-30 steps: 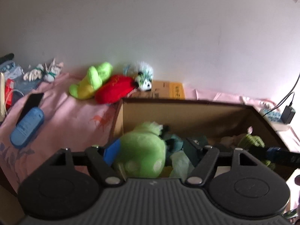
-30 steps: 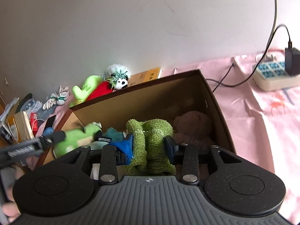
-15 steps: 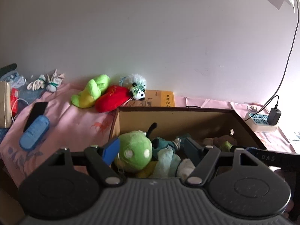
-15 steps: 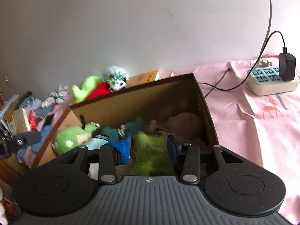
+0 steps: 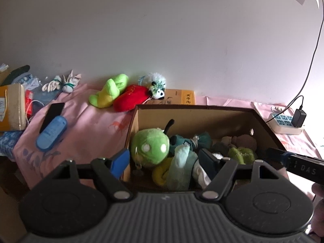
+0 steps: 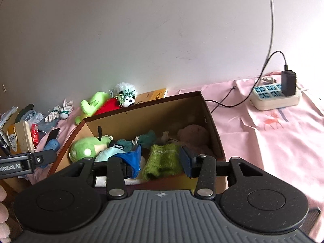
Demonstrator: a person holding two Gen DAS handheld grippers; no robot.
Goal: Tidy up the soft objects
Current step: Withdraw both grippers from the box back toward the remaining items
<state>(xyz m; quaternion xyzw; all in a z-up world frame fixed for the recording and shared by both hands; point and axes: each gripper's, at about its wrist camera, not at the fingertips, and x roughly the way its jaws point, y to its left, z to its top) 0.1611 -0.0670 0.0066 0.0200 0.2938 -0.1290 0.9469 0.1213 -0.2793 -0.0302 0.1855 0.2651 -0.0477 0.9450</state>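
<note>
Inside the cardboard box (image 6: 154, 113), a fuzzy green cloth (image 6: 164, 160) lies released between the right gripper's (image 6: 160, 162) parted fingers.

Both wrist cameras look forward and slightly downward over their grippers, close above the cardboard box (image 5: 202, 119) (image 6: 154, 119), sharing its plush contents and the wall-side toys.
</note>
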